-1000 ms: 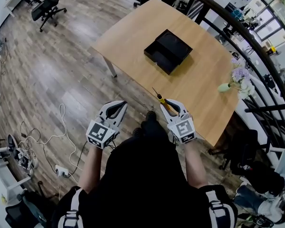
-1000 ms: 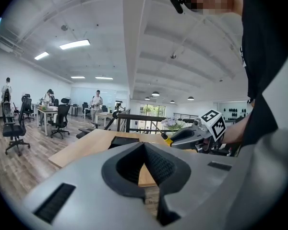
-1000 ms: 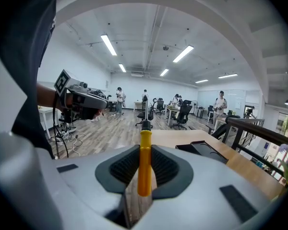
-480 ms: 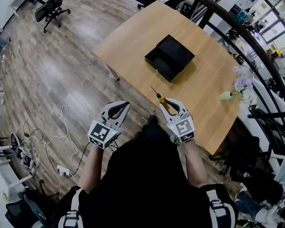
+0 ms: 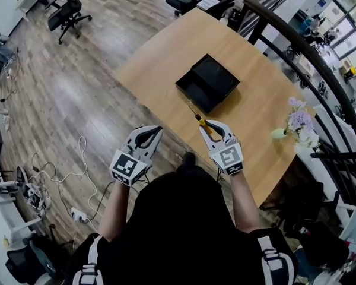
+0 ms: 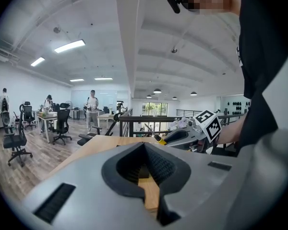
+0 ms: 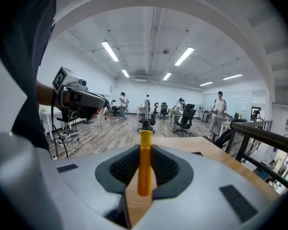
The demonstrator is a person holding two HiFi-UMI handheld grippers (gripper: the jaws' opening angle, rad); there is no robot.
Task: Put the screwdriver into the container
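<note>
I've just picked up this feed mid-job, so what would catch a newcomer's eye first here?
First is the yellow-handled screwdriver clamped in the right gripper, its tip pointing toward the black container. The container sits open on the wooden table ahead. The left gripper is beside the right one, off the table's edge, its jaws together on nothing.

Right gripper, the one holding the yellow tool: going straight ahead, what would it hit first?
Probably the black box on the table: the right gripper, shut on the screwdriver, aims toward the box's near left corner. Depth is unclear, so it may pass just beside it.
</note>
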